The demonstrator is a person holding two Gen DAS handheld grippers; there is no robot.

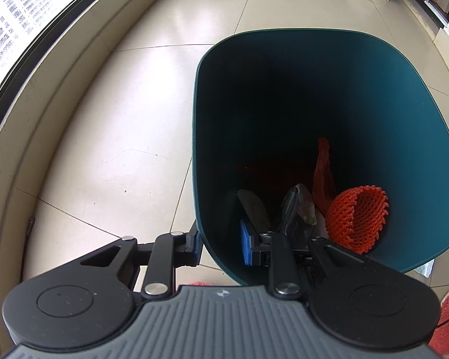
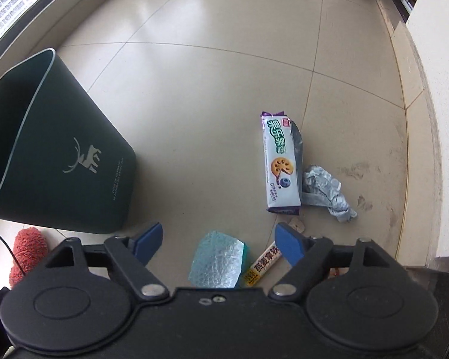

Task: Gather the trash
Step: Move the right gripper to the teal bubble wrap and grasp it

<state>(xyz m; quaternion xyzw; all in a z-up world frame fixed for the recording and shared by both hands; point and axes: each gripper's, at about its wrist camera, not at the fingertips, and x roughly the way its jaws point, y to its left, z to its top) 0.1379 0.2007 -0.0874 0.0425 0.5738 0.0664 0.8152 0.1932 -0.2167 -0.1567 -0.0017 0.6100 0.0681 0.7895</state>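
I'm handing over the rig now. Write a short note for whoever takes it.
Left gripper: shut on the bin rim, one finger inside, one outside.
Right gripper: open, empty, over the foil wrapper on the floor.
Done: orange net, orange bag and some wrappers in the bin.
Left: foil wrapper, yellow stick, biscuit pack, crumpled foil.

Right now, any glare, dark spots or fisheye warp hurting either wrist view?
Left wrist: window blown out, glare streaks on floor tiles, bin interior nearly black, only the orange net reads well. Right wrist: window overexposed, edges bowed, biscuit wrapper text sharp.
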